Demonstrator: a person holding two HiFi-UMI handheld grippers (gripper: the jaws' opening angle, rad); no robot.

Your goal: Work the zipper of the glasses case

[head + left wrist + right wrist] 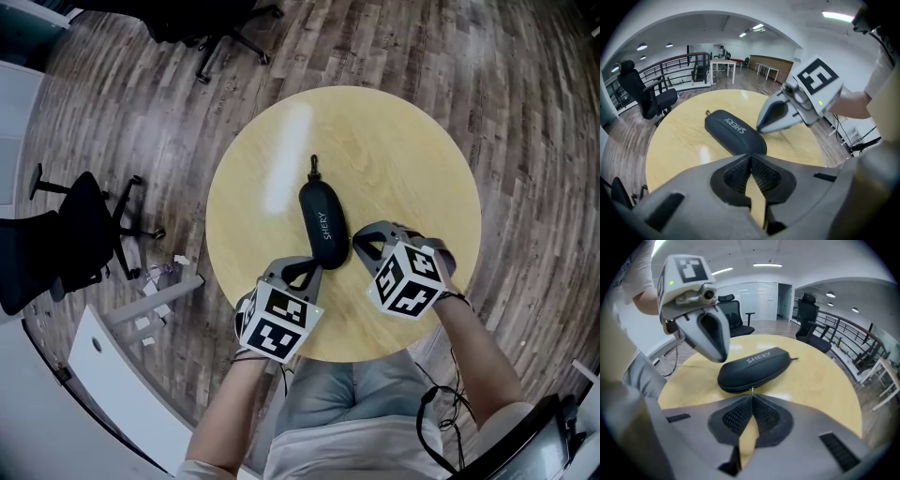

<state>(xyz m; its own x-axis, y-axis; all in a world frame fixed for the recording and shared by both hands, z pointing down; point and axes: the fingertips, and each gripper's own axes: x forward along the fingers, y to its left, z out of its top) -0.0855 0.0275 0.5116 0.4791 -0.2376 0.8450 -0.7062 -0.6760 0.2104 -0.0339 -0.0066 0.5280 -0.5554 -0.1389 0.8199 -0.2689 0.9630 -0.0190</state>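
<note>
A black zipped glasses case [324, 223] marked SHERY lies lengthwise on the round wooden table [403, 141], its small loop [314, 167] pointing away from me. My left gripper [314, 269] sits at the case's near end, jaws shut with nothing seen between them. My right gripper [356, 242] is at the case's near right side. In the right gripper view the case [752, 369] lies just beyond the jaws, and the thin metal zipper pull [752, 390] runs from its seam into the shut tips. The left gripper view shows the case [733, 131] just ahead.
A black office chair [80, 234] stands left of the table and another [216, 28] at the back. A white desk edge [103, 375] is at lower left. The person's legs are against the table's near edge.
</note>
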